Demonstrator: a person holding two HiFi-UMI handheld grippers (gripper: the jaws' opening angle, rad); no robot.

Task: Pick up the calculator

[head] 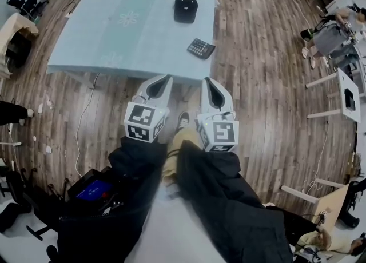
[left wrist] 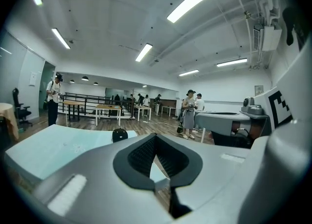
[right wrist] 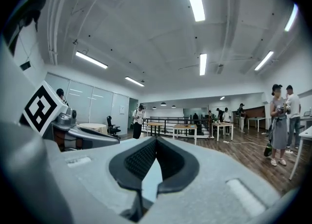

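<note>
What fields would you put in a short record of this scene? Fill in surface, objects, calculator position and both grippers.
Surface: table with pale blue cover
Objects: calculator; black case
Calculator position: by the table edge nearest the person, right part, apart from the case
Left gripper: shut, empty, short of the calculator
Right gripper: shut, empty, short of the calculator

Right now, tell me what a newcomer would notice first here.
Two white grippers with marker cubes fill the head view's centre: the left gripper and the right gripper, both shut and empty, short of the table. On that pale blue table the black calculator lies near the right front corner, with a black bag farther back.
</note>
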